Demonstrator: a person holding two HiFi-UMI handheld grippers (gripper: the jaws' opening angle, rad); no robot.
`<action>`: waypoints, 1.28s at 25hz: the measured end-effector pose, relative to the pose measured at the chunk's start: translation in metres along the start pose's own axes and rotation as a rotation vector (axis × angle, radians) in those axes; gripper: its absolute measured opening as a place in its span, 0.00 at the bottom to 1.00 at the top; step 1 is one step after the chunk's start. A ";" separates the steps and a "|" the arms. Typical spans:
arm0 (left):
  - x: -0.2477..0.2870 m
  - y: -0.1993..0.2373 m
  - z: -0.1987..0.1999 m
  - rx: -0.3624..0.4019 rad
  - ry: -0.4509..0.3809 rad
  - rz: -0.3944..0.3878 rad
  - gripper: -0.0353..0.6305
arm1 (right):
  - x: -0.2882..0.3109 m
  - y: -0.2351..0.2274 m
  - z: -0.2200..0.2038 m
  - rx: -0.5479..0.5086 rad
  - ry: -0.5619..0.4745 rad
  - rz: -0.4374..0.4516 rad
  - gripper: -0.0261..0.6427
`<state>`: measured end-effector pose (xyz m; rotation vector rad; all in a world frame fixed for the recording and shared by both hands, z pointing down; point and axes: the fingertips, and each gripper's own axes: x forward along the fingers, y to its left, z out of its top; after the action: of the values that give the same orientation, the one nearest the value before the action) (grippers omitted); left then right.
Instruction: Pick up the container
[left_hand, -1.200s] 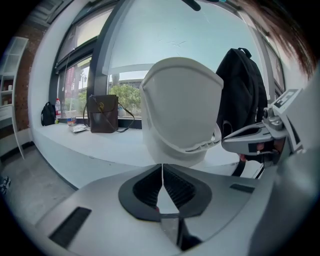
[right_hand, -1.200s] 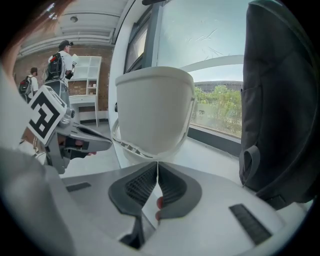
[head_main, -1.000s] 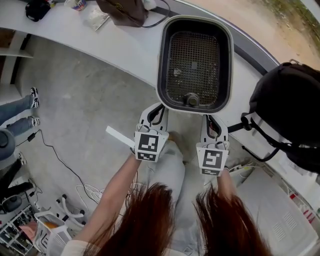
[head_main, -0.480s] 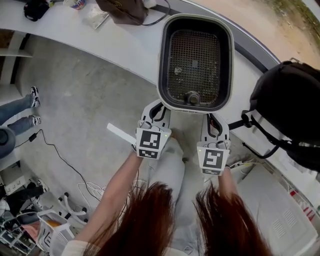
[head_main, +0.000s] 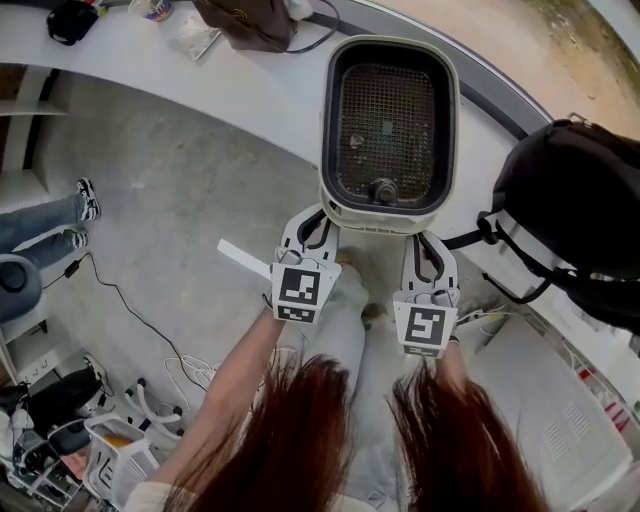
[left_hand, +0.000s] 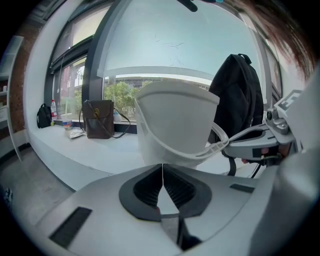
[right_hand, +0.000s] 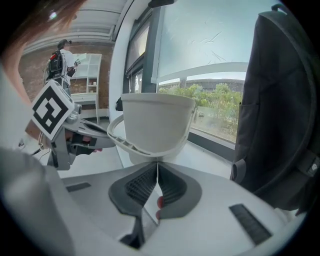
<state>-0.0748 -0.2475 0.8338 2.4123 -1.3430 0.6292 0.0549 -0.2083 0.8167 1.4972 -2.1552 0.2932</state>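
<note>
The container is a cream oblong tub with a dark mesh inside, and it hangs over the edge of the white counter. My left gripper is shut on the near left part of its rim. My right gripper is shut on the near right part. In the left gripper view the container rises just past my left gripper, whose pads meet on the thin rim flange. In the right gripper view the container stands just past my right gripper, which pinches the flange the same way.
A black backpack stands on the counter right of the container. A brown bag and small items lie at the far end. Below on the left are the grey floor with cables, a bystander's legs and a white cart.
Both grippers have risen a little with the container held between them. Their grip on the rim is unchanged.
</note>
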 end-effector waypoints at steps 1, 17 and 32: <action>-0.003 0.000 0.002 0.002 0.001 -0.002 0.08 | -0.003 0.000 0.002 0.004 0.005 -0.001 0.08; -0.041 -0.006 0.057 0.015 0.026 -0.019 0.08 | -0.051 -0.002 0.060 0.003 0.033 -0.004 0.08; -0.062 0.006 0.097 0.086 0.045 0.014 0.08 | -0.066 -0.011 0.096 0.056 0.071 -0.051 0.08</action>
<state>-0.0872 -0.2512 0.7198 2.4423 -1.3418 0.7547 0.0568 -0.2010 0.6997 1.5465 -2.0659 0.3861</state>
